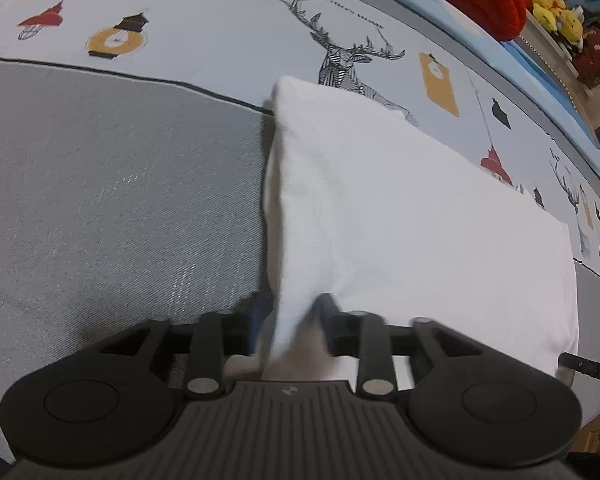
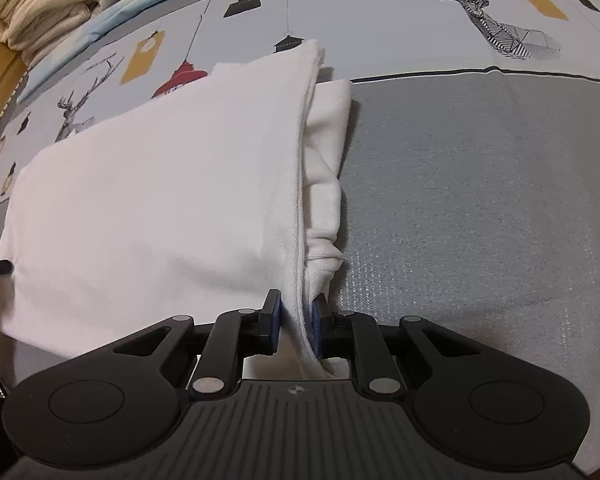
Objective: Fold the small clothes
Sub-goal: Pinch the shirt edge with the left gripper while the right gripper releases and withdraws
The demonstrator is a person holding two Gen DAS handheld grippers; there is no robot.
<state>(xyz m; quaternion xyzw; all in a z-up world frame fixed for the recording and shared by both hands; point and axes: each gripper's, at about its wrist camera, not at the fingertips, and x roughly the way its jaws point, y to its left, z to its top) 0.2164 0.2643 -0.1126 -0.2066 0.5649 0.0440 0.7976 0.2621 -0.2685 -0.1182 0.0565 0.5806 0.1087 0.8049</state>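
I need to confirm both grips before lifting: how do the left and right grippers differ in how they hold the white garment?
The right gripper shows sharply, its blue pads pinching a stacked edge of the white garment; the left gripper is blurred, its jaws standing wider around a single draped fold. The right gripper's cloth shows layered hems and a bunched part beside it; the left gripper's cloth looks smooth. Both have cloth between the jaws, over the grey sheet.

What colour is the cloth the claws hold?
White; the right wrist view shows it best.
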